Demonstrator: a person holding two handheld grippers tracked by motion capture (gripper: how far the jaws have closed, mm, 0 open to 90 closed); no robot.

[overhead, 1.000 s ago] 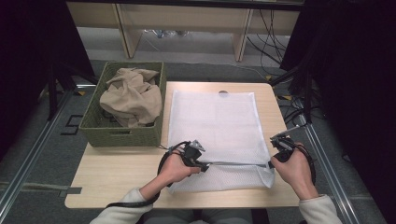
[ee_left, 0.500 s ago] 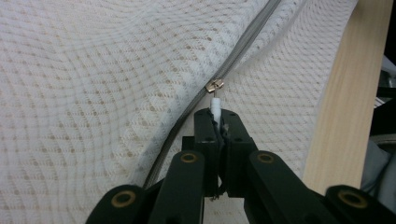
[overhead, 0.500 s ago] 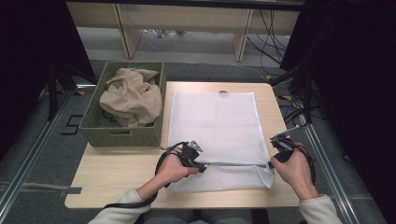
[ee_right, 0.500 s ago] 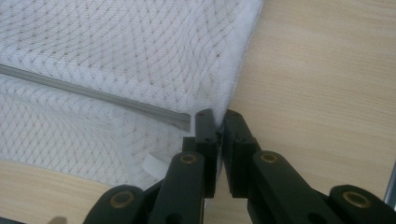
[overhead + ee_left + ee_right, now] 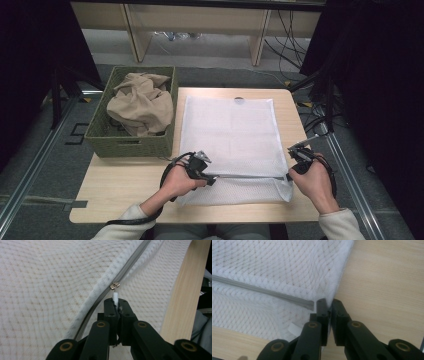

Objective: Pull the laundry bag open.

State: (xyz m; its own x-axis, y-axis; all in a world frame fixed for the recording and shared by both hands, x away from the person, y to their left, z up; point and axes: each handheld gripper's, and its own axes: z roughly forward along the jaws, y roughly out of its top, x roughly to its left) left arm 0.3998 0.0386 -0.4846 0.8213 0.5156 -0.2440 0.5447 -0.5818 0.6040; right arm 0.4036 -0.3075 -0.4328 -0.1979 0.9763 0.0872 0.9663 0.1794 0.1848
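**Both grippers are working the zipper of a white mesh bag lying flat on the table.**

High view: the mesh bag (image 5: 235, 140) is lying mid-frame, its zipper (image 5: 250, 176) running left-right between the left gripper (image 5: 210, 179) and right gripper (image 5: 290, 174); the green basket (image 5: 95, 137) at upper left is holding a beige cloth (image 5: 140, 102).
Left gripper view: clenched jaws are gripping the zipper pull (image 5: 115, 296), with the slider just above.
Right gripper view: jaws are pinching the bag's corner (image 5: 329, 302) beside the zipper's end.
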